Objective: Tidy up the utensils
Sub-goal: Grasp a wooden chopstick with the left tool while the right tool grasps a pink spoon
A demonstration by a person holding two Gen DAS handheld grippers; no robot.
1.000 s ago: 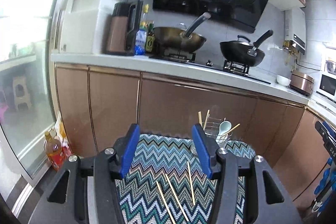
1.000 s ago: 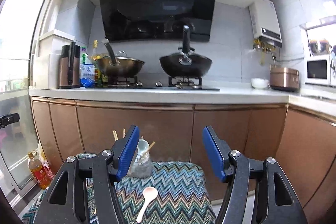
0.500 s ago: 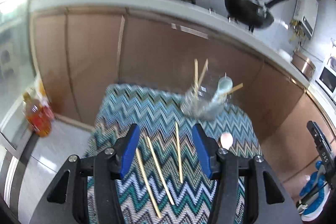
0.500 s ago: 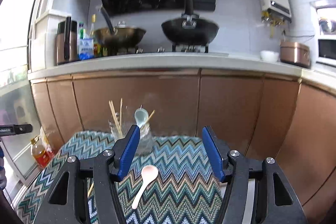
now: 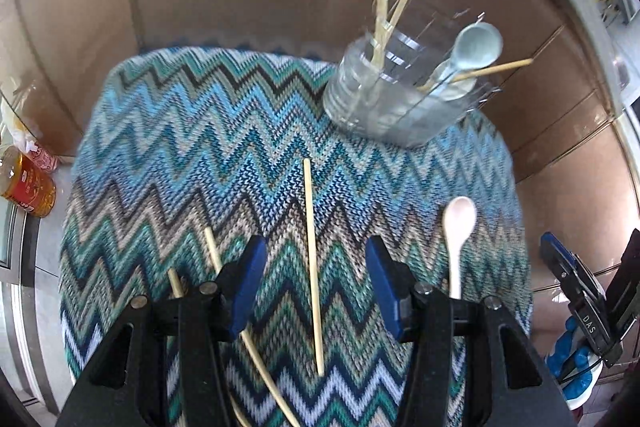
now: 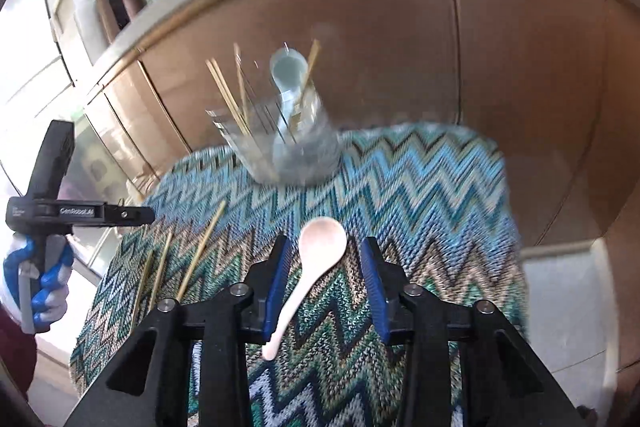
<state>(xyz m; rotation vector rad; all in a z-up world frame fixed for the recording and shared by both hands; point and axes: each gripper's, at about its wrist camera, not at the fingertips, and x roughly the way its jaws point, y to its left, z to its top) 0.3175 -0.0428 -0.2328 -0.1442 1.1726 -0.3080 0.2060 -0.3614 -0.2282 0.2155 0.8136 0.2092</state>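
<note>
Both tongs have tipped down toward the cloth [image 5: 168, 131] since a second ago. The left tongs [image 5: 316, 279] are released around a chopstick [image 5: 312, 259]; the right tongs [image 6: 326, 281], also released, have the spoon [image 6: 316, 259] between them, bowl at 12 o'clock.

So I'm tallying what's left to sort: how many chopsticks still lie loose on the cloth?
3: one between the left gripper's open fingers, two by its left finger, partly hidden by it. More could be hidden.
</note>
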